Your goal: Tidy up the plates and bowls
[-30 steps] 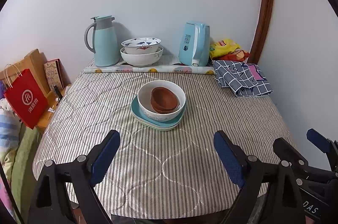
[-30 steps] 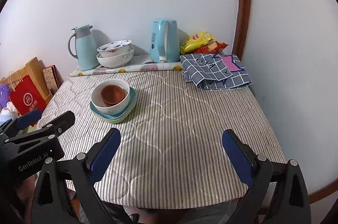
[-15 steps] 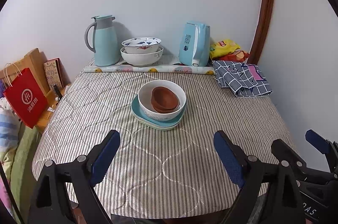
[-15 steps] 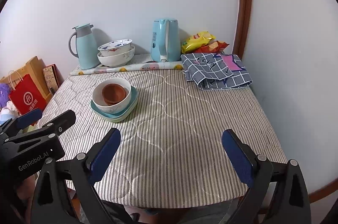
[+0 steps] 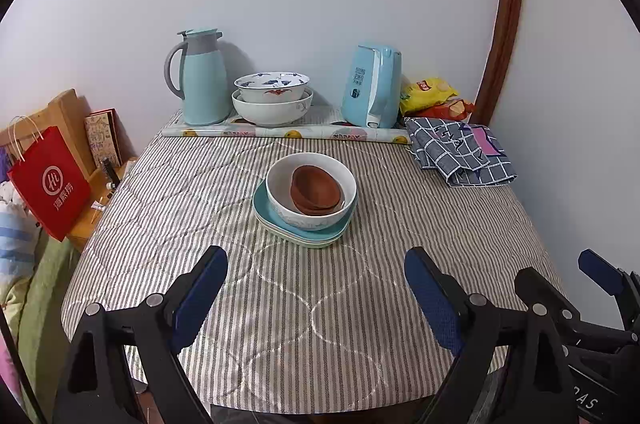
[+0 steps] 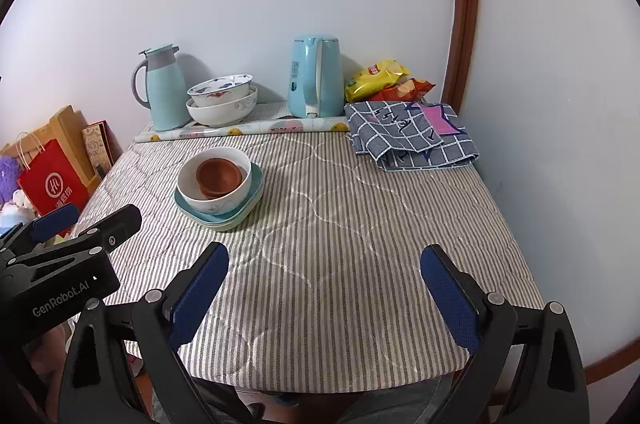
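Observation:
Mid-table stands one stack: small brown bowls [image 5: 317, 193] [image 6: 219, 177] nested in a white bowl [image 5: 280, 202] [image 6: 228, 200], which rests on teal plates [image 5: 298, 236] [image 6: 218, 218]. Two larger white bowls [image 5: 272, 100] [image 6: 222, 104] are stacked at the back by the wall. My left gripper [image 5: 316, 276] hangs open over the table's near edge, short of the stack, with nothing between its fingers. My right gripper [image 6: 324, 276] is open and empty too, to the right of the stack, and its fingers [image 5: 540, 284] show at the lower right of the left wrist view.
A teal thermos jug [image 5: 200, 80], a blue kettle [image 5: 374, 84], snack bags [image 5: 432, 96] and a rolled mat [image 5: 280, 133] line the back wall. A folded checked cloth [image 5: 460, 152] lies at the back right. A red paper bag [image 5: 48, 180] stands off the table's left side.

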`<state>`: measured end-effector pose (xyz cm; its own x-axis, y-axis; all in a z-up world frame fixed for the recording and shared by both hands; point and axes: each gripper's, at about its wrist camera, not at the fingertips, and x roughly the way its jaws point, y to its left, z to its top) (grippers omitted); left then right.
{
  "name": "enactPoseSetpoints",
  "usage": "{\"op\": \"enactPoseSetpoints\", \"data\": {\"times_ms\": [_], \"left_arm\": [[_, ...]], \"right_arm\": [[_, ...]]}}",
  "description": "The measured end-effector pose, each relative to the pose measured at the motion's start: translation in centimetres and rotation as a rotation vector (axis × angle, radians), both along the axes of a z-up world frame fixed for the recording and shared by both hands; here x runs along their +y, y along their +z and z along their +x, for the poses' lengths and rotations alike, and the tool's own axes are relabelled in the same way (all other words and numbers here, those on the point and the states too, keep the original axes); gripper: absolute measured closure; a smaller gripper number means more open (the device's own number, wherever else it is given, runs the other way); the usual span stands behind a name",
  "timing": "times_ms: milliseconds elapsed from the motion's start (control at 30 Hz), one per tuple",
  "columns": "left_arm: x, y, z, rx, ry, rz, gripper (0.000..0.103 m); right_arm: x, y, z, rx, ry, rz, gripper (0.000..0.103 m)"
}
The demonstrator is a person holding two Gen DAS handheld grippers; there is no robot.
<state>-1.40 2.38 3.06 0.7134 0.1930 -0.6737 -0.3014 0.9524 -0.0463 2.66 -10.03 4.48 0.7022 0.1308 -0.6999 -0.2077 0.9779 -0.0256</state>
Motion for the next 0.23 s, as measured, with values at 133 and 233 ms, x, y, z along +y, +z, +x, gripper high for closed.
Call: {"op": "enactPoseSetpoints", "data": {"times_ms": [133, 233], "left_arm": [[0.00, -0.02, 0.04, 0.001, 0.000, 0.000, 0.013], [-0.12, -0.06, -0.01, -0.005, -0.004, 0.004, 0.013]], "right_arm": [[0.02, 0.02, 0.02, 0.000, 0.000, -0.001, 0.007], [0.01, -0.02, 0.03, 0.002, -0.004, 0.003, 0.007]]}}
